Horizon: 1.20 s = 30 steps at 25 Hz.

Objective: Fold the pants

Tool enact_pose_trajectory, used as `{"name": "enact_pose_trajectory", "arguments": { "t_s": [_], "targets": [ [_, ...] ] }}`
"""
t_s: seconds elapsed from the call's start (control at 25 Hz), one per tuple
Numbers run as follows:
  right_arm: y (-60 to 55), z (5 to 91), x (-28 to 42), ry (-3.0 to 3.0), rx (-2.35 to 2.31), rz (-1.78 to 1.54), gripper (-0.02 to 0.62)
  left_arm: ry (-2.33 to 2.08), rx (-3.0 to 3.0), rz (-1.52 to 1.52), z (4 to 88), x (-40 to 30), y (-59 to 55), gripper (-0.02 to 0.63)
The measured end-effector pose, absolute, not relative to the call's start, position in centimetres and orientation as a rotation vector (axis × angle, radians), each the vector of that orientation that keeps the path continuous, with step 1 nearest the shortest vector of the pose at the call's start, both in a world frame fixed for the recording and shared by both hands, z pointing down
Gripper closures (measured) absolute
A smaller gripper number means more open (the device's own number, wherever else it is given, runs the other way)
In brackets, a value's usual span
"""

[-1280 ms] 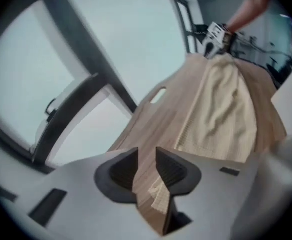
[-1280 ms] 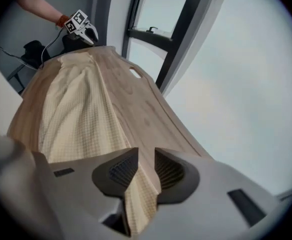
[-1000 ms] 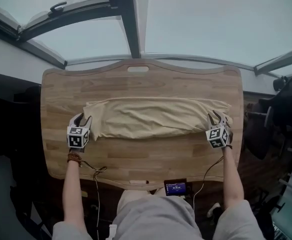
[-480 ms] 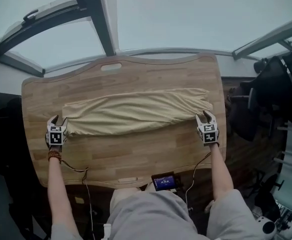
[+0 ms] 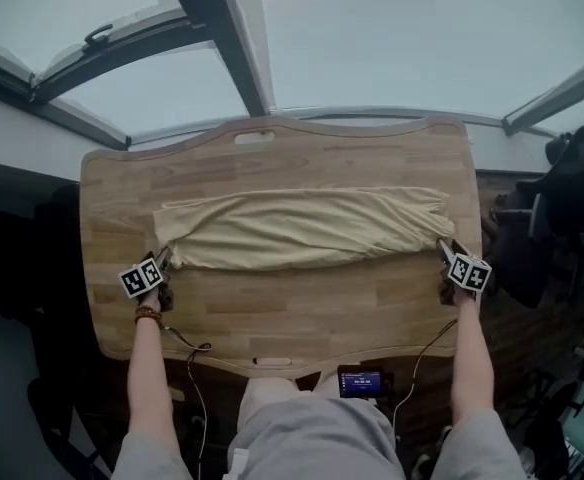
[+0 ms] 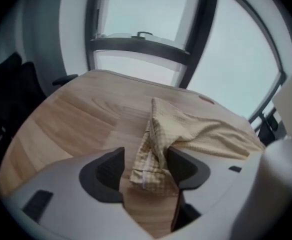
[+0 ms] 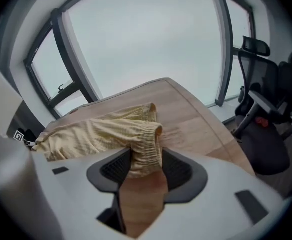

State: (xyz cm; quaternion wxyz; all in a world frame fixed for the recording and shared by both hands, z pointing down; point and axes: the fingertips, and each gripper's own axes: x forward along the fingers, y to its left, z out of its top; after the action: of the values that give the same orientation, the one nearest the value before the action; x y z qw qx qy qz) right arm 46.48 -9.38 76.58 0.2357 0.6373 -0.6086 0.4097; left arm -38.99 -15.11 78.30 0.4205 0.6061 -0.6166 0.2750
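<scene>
Pants (image 5: 302, 230) lay lengthwise on desk (image 5: 302, 313). Left claw (image 5: 162, 261) at 9 o'clock and right claw (image 5: 442, 251) at 3 o'clock had rolled and dropped lower than before. Both were just spreading, with the cloth ends loose between their jaws.

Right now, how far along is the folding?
Done: pants lie on the table, folded into a long strip. In hand: left hand-held gripper and right hand-held gripper have just been opening, a pants end between each one's jaws. Left: the crosswise folds.

cloth pants (image 5: 302, 230); smooth wooden table (image 5: 272, 313)
</scene>
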Motion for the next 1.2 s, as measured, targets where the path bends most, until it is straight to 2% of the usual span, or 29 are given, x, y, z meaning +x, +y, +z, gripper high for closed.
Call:
{"name": "enact_pose_trajectory", "arguments": {
  "t_s": [0.12, 0.24, 0.4, 0.44, 0.6, 0.72, 0.88, 1.04, 1.2],
  "targets": [
    [-9.7, 76.3, 45.7, -1.696, 1.734, 1.077, 0.400, -1.548, 1.523, 0.506, 78.1, -39.4, -16.5, 0.344],
    [-10.3, 76.7, 45.1, -1.726, 1.746, 1.088, 0.400, -1.487, 1.547, 0.555, 78.8, -39.1, -17.0, 0.344],
    [-10.4, 77.6, 45.0, -1.730, 1.766, 1.147, 0.399, -1.463, 1.556, 0.730, 79.8, -38.7, -16.7, 0.416],
    [-10.3, 77.6, 45.1, -1.719, 1.758, 1.148, 0.399, -1.455, 1.568, 0.747, 79.9, -38.3, -16.6, 0.460],
    [-12.0, 77.9, 45.1, -1.706, 1.723, 1.147, 0.400, -1.461, 1.605, 0.823, 78.8, -38.2, -16.9, 0.545],
    [-12.7, 78.4, 44.4, -1.710, 1.713, 1.123, 0.410, -1.501, 1.647, 0.638, 75.1, -36.9, -18.8, 0.552],
    [-12.3, 78.5, 44.7, -1.708, 1.670, 1.113, 0.421, -1.447, 1.778, 0.454, 67.8, -29.0, -18.8, 0.552],
    [-12.2, 78.5, 44.8, -1.730, 1.640, 1.103, 0.431, -1.245, 2.002, 0.501, 61.5, -16.0, -18.5, 0.552],
    [-12.0, 78.2, 44.9, -1.741, 1.624, 1.088, 0.437, -1.040, 2.116, 0.536, 60.1, -1.7, -18.6, 0.552]
  ]
}}
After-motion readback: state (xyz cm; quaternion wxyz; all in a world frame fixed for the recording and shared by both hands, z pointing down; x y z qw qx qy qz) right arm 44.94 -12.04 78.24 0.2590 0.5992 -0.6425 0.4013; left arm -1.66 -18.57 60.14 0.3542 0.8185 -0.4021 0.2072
